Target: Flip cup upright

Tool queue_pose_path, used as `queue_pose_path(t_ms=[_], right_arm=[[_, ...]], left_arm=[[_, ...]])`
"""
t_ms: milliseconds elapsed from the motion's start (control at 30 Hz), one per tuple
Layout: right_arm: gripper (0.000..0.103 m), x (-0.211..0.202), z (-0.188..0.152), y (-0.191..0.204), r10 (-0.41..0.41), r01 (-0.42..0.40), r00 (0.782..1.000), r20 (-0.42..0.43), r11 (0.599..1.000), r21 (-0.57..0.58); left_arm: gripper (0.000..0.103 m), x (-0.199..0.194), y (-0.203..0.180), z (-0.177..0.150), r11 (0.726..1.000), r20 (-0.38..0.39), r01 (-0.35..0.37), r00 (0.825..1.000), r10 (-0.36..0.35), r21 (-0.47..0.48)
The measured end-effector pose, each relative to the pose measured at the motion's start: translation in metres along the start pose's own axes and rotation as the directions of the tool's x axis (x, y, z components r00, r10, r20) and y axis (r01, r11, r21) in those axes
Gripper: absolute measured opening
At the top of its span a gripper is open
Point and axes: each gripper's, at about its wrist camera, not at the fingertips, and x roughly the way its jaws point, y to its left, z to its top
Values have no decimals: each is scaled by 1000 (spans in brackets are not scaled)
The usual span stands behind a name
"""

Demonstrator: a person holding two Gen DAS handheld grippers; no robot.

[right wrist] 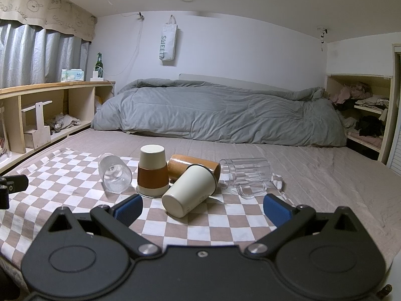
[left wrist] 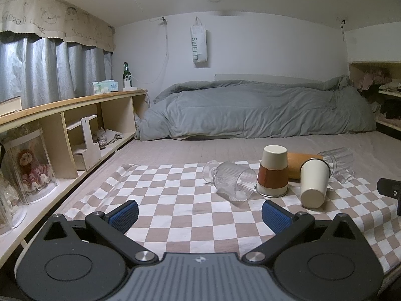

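Observation:
Several cups sit on a checkered cloth (left wrist: 160, 200) (right wrist: 75, 188) on a bed. A ribbed glass goblet (left wrist: 231, 179) (right wrist: 114, 174) lies on its side. A cream cup with a brown sleeve (left wrist: 273, 171) (right wrist: 153, 171) stands upside down. A plain cream cup (left wrist: 314, 184) (right wrist: 189, 190) lies tilted on its side. A wooden cup (left wrist: 299, 164) (right wrist: 185, 165) and a clear glass mug (left wrist: 337, 161) (right wrist: 246, 175) lie on their sides behind. My left gripper (left wrist: 200, 217) is open and empty, short of the goblet. My right gripper (right wrist: 203, 212) is open and empty, with the plain cream cup just ahead of it.
A grey duvet (left wrist: 250, 110) (right wrist: 213, 113) lies across the back of the bed. Low wooden shelving (left wrist: 75, 130) (right wrist: 37, 110) runs along the left side, with a bottle and tissue box on top. Shelves with clothes (right wrist: 363, 115) stand at the right.

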Motion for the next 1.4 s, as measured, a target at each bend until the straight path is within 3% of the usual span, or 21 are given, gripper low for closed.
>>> queue_pose_path(t_ms=[200, 367, 533, 700, 867, 1133, 1233, 1400], right_arm=[[103, 0, 10, -1, 8, -6, 1000, 21, 996, -91], [103, 13, 27, -2, 17, -10, 999, 28, 967, -254], [103, 49, 40, -1, 57, -73, 997, -59, 944, -321], [103, 99, 47, -2, 88, -118, 981, -175, 977, -175], [103, 160, 43, -7, 119, -107, 943, -312, 993, 56], [102, 238, 19, -21, 213, -43, 859, -466, 936, 349], [91, 252, 11, -25, 241, -8, 834, -496, 905, 425], [81, 260, 4, -25, 347, -37, 790, -505, 849, 527]], left_arm=[[103, -1, -4, -1, 999, 9, 35, 999, -35, -6], [103, 0, -4, -2, 998, 19, 56, 998, -56, -4], [103, 2, -6, -1, 998, 22, 67, 998, -67, -20], [103, 2, -6, 0, 996, 19, 89, 996, -88, -30], [103, 5, -6, -1, 993, -8, 109, 994, -110, -37], [103, 6, -3, -1, 991, -17, 127, 992, -128, -50], [103, 6, -2, 0, 989, -16, 136, 990, -137, -54], [103, 5, -2, -1, 987, -17, 146, 989, -148, -63]])
